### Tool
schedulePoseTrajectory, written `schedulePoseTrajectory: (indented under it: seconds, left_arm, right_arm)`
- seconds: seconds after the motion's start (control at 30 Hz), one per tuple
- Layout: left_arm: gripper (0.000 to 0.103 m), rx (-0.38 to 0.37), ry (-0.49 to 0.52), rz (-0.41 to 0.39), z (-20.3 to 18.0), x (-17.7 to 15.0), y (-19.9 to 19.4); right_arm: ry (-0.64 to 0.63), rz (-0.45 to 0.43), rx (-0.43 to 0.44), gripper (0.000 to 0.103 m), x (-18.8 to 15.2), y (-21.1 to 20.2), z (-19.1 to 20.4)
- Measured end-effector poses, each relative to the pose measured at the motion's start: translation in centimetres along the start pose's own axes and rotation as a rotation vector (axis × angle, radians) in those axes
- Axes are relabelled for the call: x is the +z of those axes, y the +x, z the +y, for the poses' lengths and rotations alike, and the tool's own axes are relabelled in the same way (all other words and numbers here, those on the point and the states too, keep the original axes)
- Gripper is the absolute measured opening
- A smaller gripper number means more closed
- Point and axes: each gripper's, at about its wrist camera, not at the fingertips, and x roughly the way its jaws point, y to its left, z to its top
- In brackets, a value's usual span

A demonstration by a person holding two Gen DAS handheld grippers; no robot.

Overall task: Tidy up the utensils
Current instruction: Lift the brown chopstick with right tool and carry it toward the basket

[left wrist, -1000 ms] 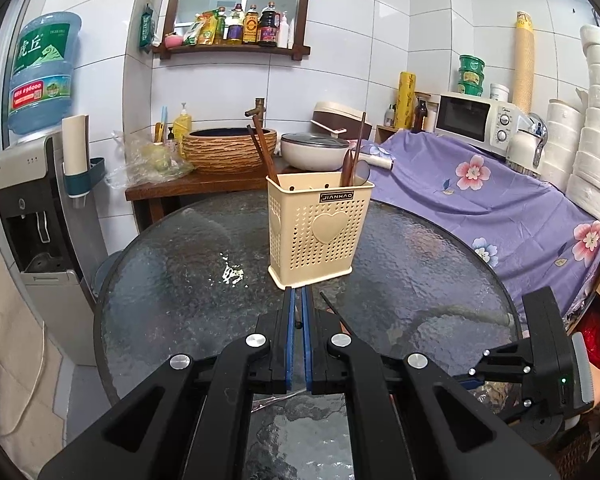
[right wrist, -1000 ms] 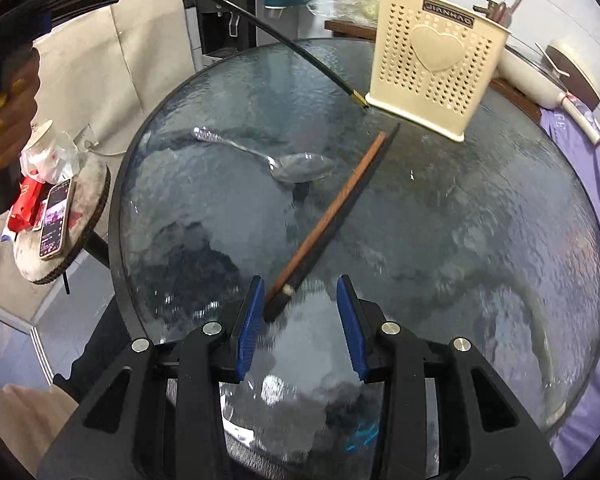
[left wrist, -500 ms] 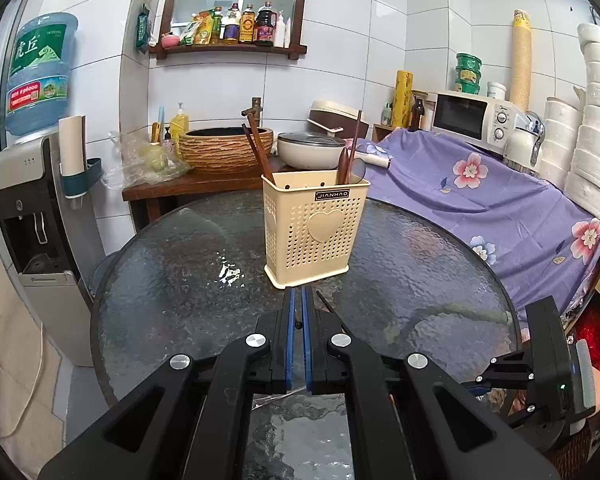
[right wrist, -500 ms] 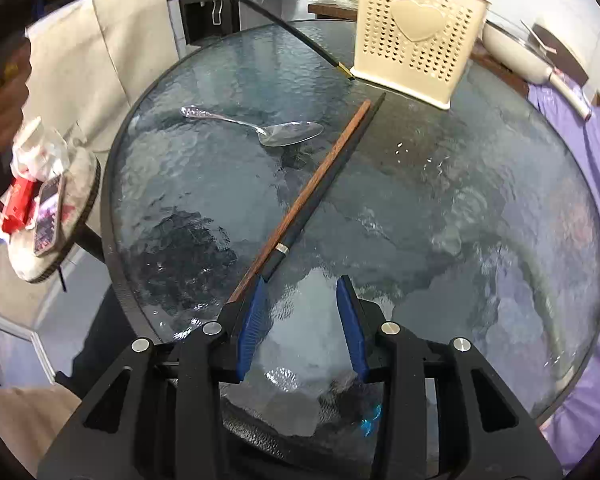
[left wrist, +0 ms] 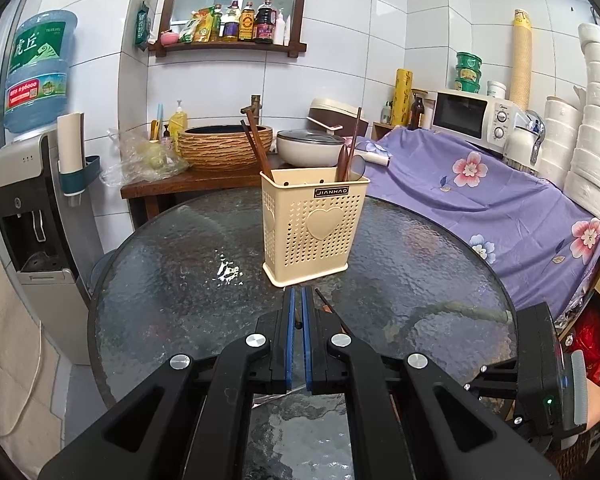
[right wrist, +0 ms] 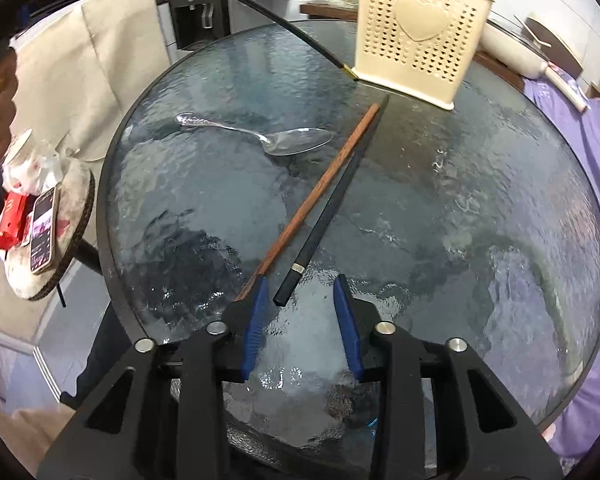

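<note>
Left gripper (left wrist: 297,300): blue pads pressed almost together, pinching a thin black chopstick (right wrist: 268,20) that shows as a dark dot between them; in the right wrist view it arcs from the top-left down to its gold tip at the holder's near-left bottom corner.
Right gripper (right wrist: 300,292): jaws spread wide, low over the near part of the table, gripping nothing.
Between the right pads: the butt end of a black chopstick (right wrist: 332,204) with a silver band lies in the gap, touching neither pad.
Brown wooden chopstick (right wrist: 320,188): lies flat just left of the black one, its near end passing under or beside the left blue pad (right wrist: 256,316); I cannot tell whether they touch.
Lie of the pair: the 2 run diagonally toward the holder, tips close together just short of its base.
Metal spoon (right wrist: 260,136): flat on the glass, left of the pair, bowl nearest the wooden chopstick, handle pointing left.
Utensil holder (left wrist: 314,224): cream, perforated, with a heart on the front, upright at the far middle of the table; brown chopsticks (left wrist: 256,148) lean in its left side, more utensils stand at its right.
Table (left wrist: 160,280): round, textured dark glass.
Beyond the table: purple floral cloth (left wrist: 500,200) at right, water dispenser (left wrist: 24,200) at left.
</note>
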Motion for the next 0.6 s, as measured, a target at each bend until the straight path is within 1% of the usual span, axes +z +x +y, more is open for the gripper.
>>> schedulePoseTrajectory:
  seconds: [0.03, 0.1, 0.2, 0.27, 0.33, 0.4, 0.47, 0.5, 0.53, 0.6]
  left_arm:
    - [0.003, -0.001, 0.000, 0.000, 0.0, 0.0, 0.0]
    - [0.003, -0.004, 0.001, -0.001, -0.1, 0.1, 0.1]
    - [0.003, -0.005, 0.006, -0.001, -0.2, 0.1, 0.1]
    - [0.003, -0.004, 0.004, -0.005, -0.2, 0.2, 0.0]
    - [0.003, -0.004, 0.003, -0.010, -0.1, 0.3, -0.1]
    - [0.003, -0.001, 0.003, -0.020, -0.1, 0.5, -0.3]
    - [0.003, 0.001, 0.004, -0.029, -0.1, 0.8, -0.4]
    - [0.003, 0.002, 0.004, -0.035, -0.1, 1.0, -0.5]
    - [0.003, 0.003, 0.005, -0.040, -0.1, 1.1, -0.6]
    - [0.003, 0.006, 0.007, -0.054, -0.2, 1.6, -0.7]
  right_arm:
    - [-0.006, 0.004, -0.011, 0.012, -0.1, 0.0, 0.2]
    - [-0.004, 0.007, -0.018, 0.012, -0.1, -0.1, 0.2]
    - [0.011, 0.011, -0.008, 0.011, -0.1, -0.1, -0.3]
    - [0.012, 0.002, -0.027, 0.010, -0.1, -0.2, -0.7]
    - [0.037, -0.023, -0.024, 0.009, -0.1, -0.7, -1.6]
    - [0.054, -0.064, -0.027, 0.008, 0.1, -1.8, -2.3]
    - [0.063, -0.139, -0.062, 0.008, 0.6, -3.9, -3.0]
    - [0.066, -0.164, -0.061, 0.008, 0.8, -4.5, -3.3]
    - [0.068, -0.215, -0.072, 0.008, 1.3, -5.8, -3.7]
    - [0.064, -0.277, -0.103, 0.008, 1.9, -7.4, -4.0]
